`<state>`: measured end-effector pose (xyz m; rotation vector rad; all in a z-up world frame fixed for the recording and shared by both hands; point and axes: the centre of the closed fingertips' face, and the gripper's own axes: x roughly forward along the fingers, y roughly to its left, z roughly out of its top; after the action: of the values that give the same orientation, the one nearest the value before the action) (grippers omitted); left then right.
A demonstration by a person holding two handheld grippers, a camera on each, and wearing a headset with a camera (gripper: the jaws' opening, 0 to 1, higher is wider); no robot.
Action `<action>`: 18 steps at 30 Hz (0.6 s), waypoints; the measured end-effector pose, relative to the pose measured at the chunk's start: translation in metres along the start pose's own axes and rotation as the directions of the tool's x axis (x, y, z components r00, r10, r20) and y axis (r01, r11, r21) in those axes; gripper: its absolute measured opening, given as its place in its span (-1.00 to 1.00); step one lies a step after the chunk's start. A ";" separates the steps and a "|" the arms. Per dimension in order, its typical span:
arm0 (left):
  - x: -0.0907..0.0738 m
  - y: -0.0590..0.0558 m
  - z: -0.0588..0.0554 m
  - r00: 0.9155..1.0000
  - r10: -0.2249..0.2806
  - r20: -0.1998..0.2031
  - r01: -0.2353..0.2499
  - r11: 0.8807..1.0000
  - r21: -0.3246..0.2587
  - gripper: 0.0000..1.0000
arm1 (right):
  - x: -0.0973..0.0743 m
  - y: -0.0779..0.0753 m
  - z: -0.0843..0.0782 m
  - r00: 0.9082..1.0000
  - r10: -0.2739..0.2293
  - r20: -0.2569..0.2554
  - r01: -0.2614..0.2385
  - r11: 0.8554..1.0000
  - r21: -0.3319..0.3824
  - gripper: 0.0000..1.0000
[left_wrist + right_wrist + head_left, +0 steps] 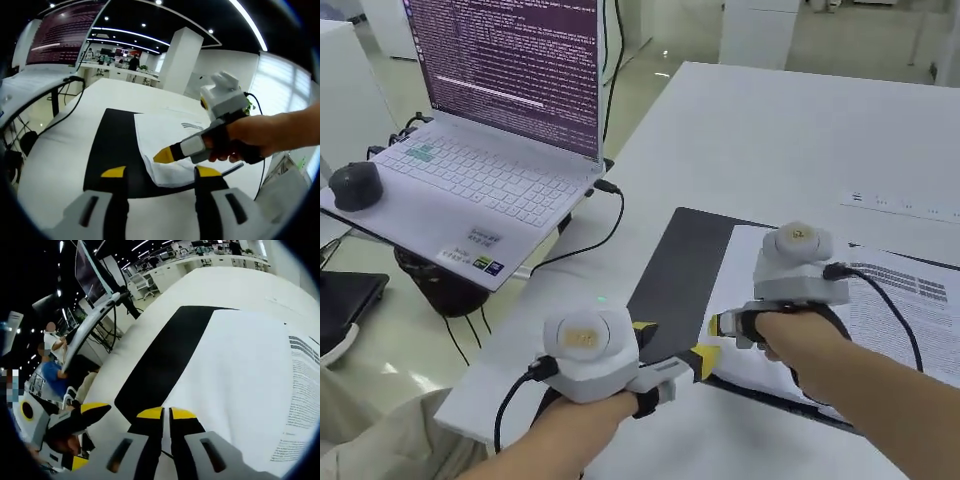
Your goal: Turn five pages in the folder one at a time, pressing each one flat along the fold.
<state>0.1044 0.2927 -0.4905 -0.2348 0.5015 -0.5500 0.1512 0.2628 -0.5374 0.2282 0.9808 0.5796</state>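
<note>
The folder lies open on the white table, its black inside cover [685, 265] bare on the left. A white page [745, 290] with printed text lies on the right. My right gripper [717, 325] is shut on that page's left edge near the bottom corner, and its yellow tips [166, 413] meet right at the paper's border. The page [160, 135] curls up slightly there, under the right gripper [164, 156]. My left gripper [675, 343] is open, hovering over the folder's near edge with nothing between its fingers [114, 171]. It appears at the lower left of the right gripper view [85, 435].
An open white laptop [510, 130] on a stand sits at the left, with a dark mouse [357, 185] beside it and a black cable [605, 230] trailing toward the folder. The table's left edge [535, 310] is close. A printed strip [900, 205] lies at the far right.
</note>
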 end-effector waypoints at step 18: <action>0.071 -0.026 -0.023 0.995 0.028 -0.101 -0.006 0.978 0.208 -0.13 | -0.080 -0.064 0.016 0.965 -0.028 0.261 -0.028 0.977 0.210 -1.00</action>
<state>0.1336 0.2303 -0.5295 -0.0031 0.5418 -0.5953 0.1539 0.1661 -0.4988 0.4834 0.7837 0.4304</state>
